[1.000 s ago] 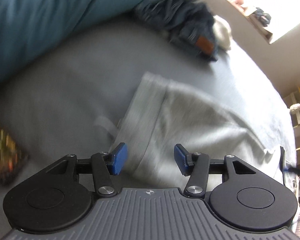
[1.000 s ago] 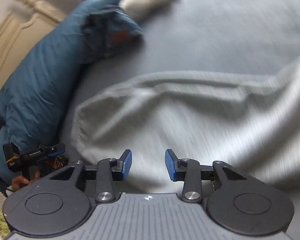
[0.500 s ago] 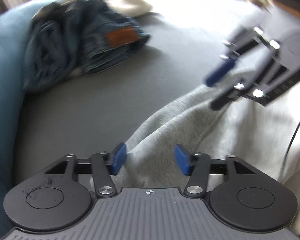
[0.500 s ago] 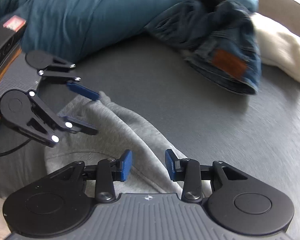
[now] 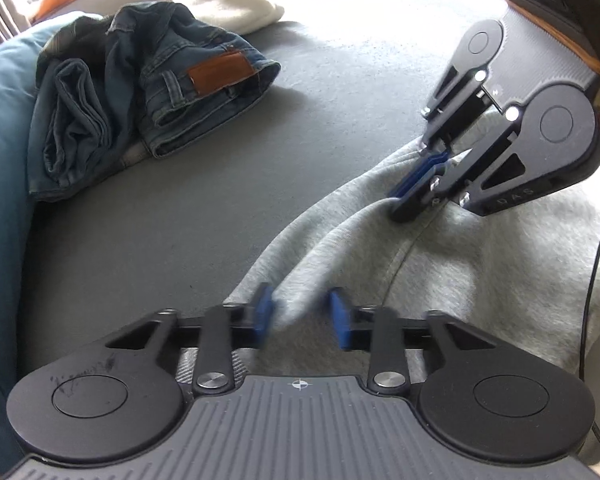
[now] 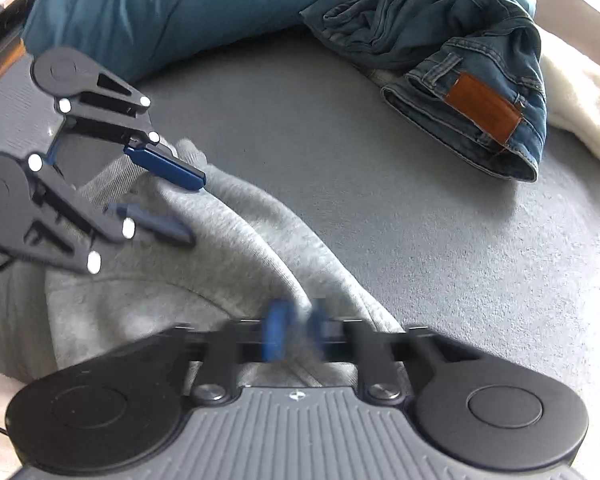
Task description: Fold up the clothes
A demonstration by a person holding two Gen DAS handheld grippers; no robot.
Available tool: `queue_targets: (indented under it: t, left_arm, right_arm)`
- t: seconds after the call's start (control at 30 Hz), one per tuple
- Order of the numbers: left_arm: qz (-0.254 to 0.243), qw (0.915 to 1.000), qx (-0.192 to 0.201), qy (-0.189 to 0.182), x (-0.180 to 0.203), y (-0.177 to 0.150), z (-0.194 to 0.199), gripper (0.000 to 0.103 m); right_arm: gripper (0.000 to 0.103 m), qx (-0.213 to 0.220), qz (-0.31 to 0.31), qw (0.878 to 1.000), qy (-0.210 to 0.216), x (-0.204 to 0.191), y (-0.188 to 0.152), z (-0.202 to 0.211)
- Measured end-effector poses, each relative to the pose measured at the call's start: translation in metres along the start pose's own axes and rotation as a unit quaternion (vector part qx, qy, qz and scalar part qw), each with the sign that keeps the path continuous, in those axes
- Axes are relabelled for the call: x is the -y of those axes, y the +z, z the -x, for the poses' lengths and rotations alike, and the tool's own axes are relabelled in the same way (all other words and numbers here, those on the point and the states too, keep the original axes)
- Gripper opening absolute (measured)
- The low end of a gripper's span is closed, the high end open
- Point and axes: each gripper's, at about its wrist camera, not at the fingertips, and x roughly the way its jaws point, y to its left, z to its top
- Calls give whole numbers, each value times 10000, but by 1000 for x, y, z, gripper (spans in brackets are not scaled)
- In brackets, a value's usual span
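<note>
A light grey sweat garment [image 5: 480, 264] lies rumpled on the grey bed sheet [image 5: 204, 184]. Its folded edge runs from my left gripper [image 5: 302, 318] up to my right gripper [image 5: 410, 196]. The left gripper's blue pads stand partly apart, with a ridge of the grey cloth between them. In the right wrist view the right gripper [image 6: 298, 334] is blurred, its pads nearly together and pinched on the garment's [image 6: 228, 248] edge. The left gripper [image 6: 194, 208] shows there at the left, its fingers spread around the same fold.
Crumpled blue jeans [image 5: 160, 92] with a brown leather patch lie at the far left, against a teal duvet [image 5: 0, 128]. Behind them sits a white cloth [image 5: 236, 4]. A black cable [image 5: 592, 280] hangs along the right edge.
Both grippers swung round onto the garment's edge near the jeans. The right gripper went from open to closed on the cloth. The left gripper's pads have narrowed around the fold.
</note>
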Motion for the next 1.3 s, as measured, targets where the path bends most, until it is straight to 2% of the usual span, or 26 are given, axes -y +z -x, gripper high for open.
queue_targets:
  t: [0.1, 0.27, 0.47, 0.57, 0.63, 0.73, 0.77, 0.8, 0.97, 1.07, 1.17, 1.3]
  left_arm:
    - [-37, 9999, 142, 62, 0, 1, 11, 10]
    - [-117, 9991, 389, 95, 2, 7, 24, 6]
    - [42, 9996, 256, 116, -4, 7, 5, 6]
    - [64, 9997, 115, 184, -4, 4, -5, 11]
    - [239, 9996, -20, 166, -8, 5, -9, 19]
    - [486, 9987, 48, 114, -9, 10, -3, 35]
    - [492, 9987, 91, 127, -6, 12, -1, 40]
    - [482, 9986, 136, 146, -4, 14, 0, 45]
    - [434, 9981, 362, 245, 11, 24, 8, 51]
    - [314, 9985, 319, 302, 24, 31, -1, 52]
    - [218, 9988, 143, 418, 35, 34, -21, 52]
    - [272, 9975, -85, 645, 40, 34, -42, 53]
  right_arm:
    - [4, 158, -1, 9998, -105, -3, -2, 16]
    - [3, 457, -22, 9986, -284, -7, -4, 48]
    - [4, 351, 37, 9984, -439, 5, 4, 33]
    - [4, 287, -79, 9984, -483, 9, 4, 18]
    - [5, 245, -292, 9983, -439, 14, 4, 8]
    - [15, 277, -932, 9946, -354, 27, 0, -2]
    - [23, 355, -1224, 9912, -351, 33, -3, 1]
    - [31, 454, -1506, 9868, -382, 38, -7, 7]
    - [38, 1067, -2595, 9577, -634, 54, -48, 63]
    - [38, 1005, -2758, 9508, -986, 58, -82, 88]
    - [38, 648, -2682, 9515, -1361, 62, -114, 103]
    - [38, 455, -2616, 9506, -1607, 70, -147, 118]
